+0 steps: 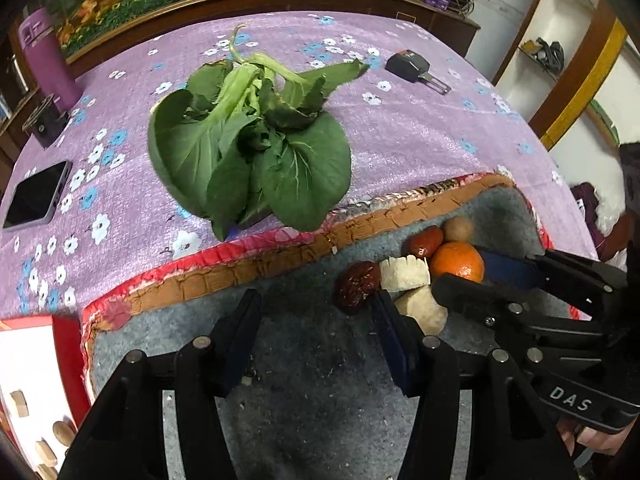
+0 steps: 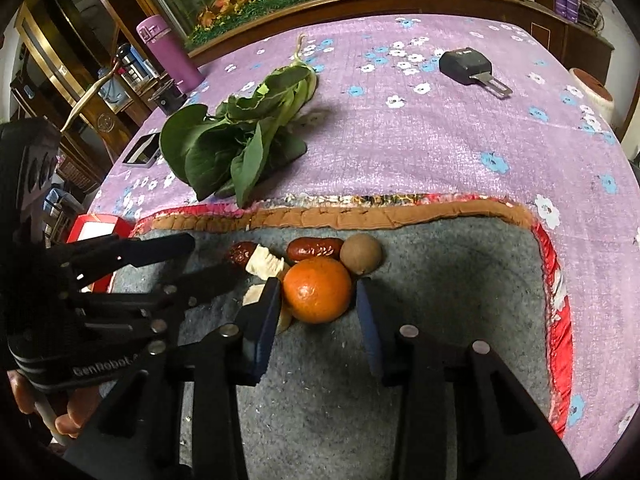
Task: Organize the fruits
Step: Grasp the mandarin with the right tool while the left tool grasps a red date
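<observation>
On the grey mat [image 2: 440, 300], the right gripper [image 2: 318, 312] is straddling the orange [image 2: 318, 290] with fingers spread, not yet pinching, while the left gripper [image 1: 316, 316] is hovering spread beside a red date [image 1: 357, 286].

Rough grey felt mat [image 2: 440, 300] at lower centre, matt purple flowered cloth [image 2: 420, 140] across the upper frame, finely dimpled round orange fruit [image 2: 318, 290], glossy wrinkled red dates [image 2: 314, 249], matt black plastic gripper arms with metal rivets.
</observation>
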